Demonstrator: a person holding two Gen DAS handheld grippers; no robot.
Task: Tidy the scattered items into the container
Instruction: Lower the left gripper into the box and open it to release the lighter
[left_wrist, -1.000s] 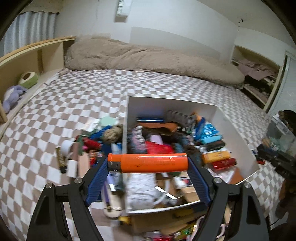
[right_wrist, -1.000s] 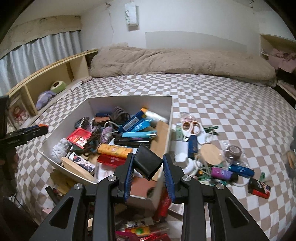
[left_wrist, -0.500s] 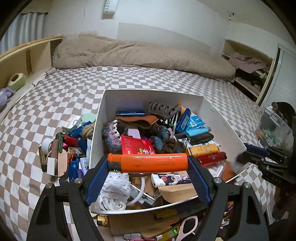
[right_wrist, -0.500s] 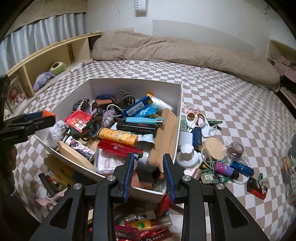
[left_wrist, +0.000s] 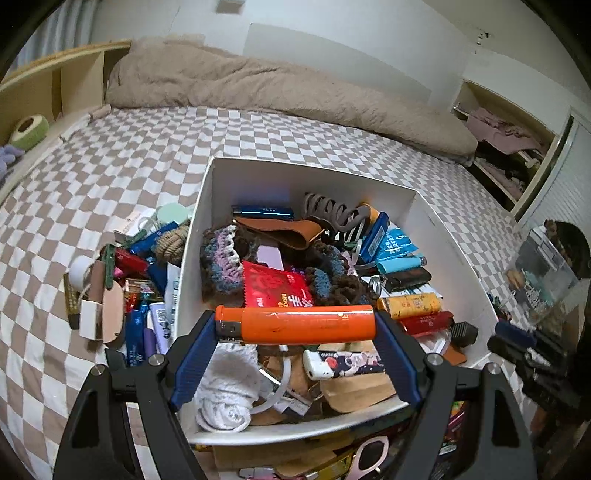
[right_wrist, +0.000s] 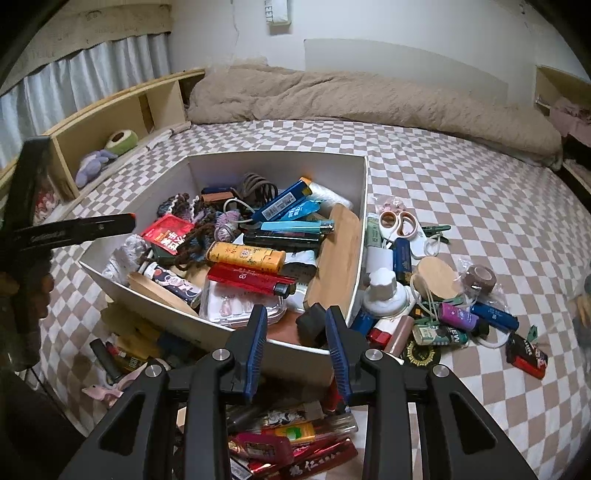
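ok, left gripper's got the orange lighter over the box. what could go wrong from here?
1. The left gripper holds the orange lighter by its two ends only, so it could twist or pop out early.
2. The white box is heaped; the lighter could roll off the pile and out.
3. The right gripper sits at the box's near corner beside a small black item and could bump it.

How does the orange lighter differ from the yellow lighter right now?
The orange lighter is clamped end to end in the left tool, held above the box; the yellow lighter lies loose inside the box. The orange one is plain; the yellow one carries printed artwork. The orange one sits level across the fingers; the yellow one rests among other items, beside a red lighter. Both are long, slim lighters.
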